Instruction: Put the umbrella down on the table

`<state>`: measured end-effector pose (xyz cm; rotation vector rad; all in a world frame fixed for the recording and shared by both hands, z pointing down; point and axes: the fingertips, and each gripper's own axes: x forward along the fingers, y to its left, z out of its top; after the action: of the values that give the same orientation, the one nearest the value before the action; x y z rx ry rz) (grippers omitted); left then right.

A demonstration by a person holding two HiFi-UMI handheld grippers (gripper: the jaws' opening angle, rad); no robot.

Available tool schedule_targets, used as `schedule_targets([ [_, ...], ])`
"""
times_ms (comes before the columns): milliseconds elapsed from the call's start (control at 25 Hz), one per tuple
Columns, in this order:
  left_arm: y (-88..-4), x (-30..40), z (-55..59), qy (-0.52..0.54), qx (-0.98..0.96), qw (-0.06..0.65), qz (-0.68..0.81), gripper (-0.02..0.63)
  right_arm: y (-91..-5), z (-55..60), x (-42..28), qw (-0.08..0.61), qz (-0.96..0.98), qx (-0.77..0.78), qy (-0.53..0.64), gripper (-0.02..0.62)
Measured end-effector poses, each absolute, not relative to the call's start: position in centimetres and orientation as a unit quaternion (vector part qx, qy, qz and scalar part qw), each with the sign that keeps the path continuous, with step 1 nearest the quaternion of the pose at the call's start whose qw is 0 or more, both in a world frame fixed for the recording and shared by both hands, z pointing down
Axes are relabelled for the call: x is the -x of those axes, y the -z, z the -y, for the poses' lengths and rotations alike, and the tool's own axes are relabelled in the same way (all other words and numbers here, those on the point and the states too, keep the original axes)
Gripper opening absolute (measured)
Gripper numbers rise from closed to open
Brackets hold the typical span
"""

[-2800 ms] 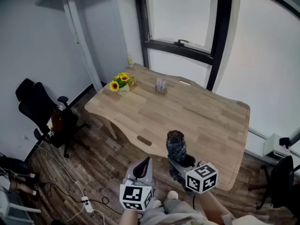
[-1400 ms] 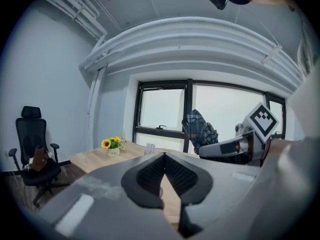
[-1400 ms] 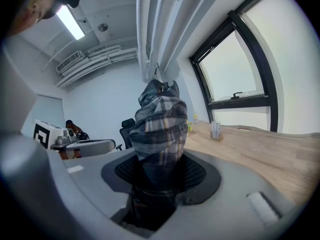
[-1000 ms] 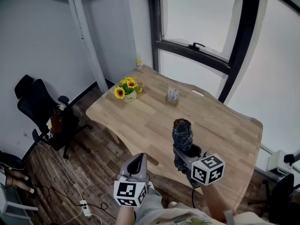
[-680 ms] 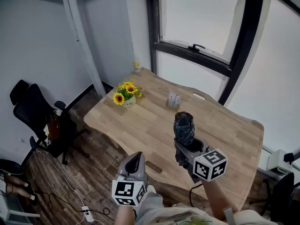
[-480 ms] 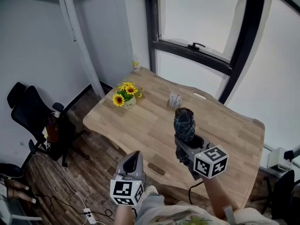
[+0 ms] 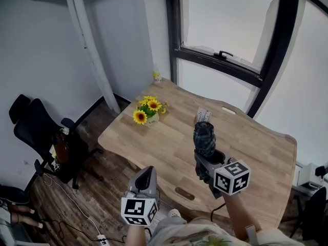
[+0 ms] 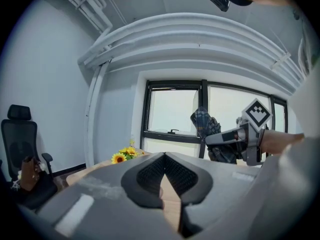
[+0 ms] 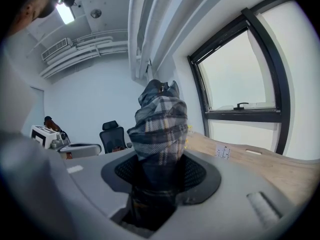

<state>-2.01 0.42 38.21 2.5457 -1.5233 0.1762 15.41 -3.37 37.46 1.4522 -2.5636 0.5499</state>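
Note:
A folded plaid umbrella [image 7: 205, 135] stands upright in my right gripper [image 7: 206, 157], which is shut on its lower part and holds it in the air over the near edge of the wooden table [image 7: 169, 142]. In the right gripper view the umbrella [image 9: 159, 126] rises from between the jaws of that gripper [image 9: 157, 184]. My left gripper [image 7: 147, 177] hangs lower left of it, short of the table's near edge, shut and empty. From the left gripper view its own tips [image 8: 164, 157] meet, and the umbrella [image 8: 203, 122] shows to the right.
On the table stand a sunflower pot [image 7: 148, 113], a small card holder [image 7: 203, 115] and a tiny figure [image 7: 157, 77] at the far corner. A black office chair [image 7: 37, 132] is on the floor at left. A large window [image 7: 230, 60] lies behind the table.
Both grippers have been carried forward toward the table, which now sits closer and lower in the head view. The umbrella stays upright in the right gripper; the left stays shut.

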Motion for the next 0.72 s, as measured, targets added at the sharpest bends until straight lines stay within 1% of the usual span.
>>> schedule_targets([
  [280,-39.2,6.1,0.5,-0.057,-0.842,0.094,0.528,0.005,-38.9,4.5,-12.1,0.081,0.856,-0.474,-0.191,0.198],
  [720,-40.9,8.2,0.8,-0.062,-0.832,0.108,0.541,0.005,-41.0,5.6,-8.6,0.106,0.865,-0.444,-0.207,0.198],
])
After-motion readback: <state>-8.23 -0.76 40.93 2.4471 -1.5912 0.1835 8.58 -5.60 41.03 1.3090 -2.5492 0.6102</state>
